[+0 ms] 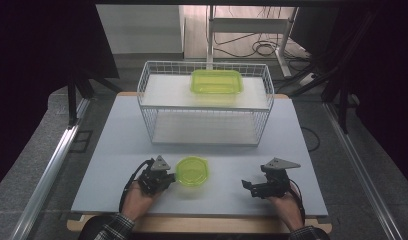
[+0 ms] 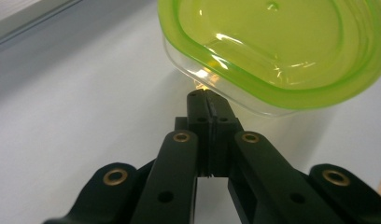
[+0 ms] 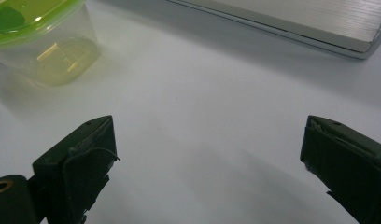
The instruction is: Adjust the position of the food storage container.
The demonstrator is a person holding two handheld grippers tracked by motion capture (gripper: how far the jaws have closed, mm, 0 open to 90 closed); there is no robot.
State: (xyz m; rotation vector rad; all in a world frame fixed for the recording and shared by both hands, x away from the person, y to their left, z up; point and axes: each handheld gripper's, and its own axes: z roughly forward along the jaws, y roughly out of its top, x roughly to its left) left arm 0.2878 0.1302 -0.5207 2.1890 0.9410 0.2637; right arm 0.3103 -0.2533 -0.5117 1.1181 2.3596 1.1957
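A small round clear container with a lime-green lid [image 1: 192, 171] stands on the white table near the front, left of centre. My left gripper [image 1: 169, 176] is shut with nothing between its jaws. In the left gripper view its closed tips [image 2: 206, 95] sit right at the clear side wall of the container [image 2: 272, 46], just under the lid's rim; I cannot tell whether they touch it. My right gripper [image 1: 249, 186] rests to the right of the container with its jaws wide apart and empty [image 3: 209, 154]. The container [image 3: 44, 42] shows at the upper left of the right gripper view.
A white wire basket rack [image 1: 204, 102] stands at the back middle of the table. A rectangular container with a green lid [image 1: 217, 81] lies on its upper shelf. The rack's base board [image 3: 296, 18] runs across the top of the right gripper view. The table's front edge [image 1: 202, 214] is close to both hands.
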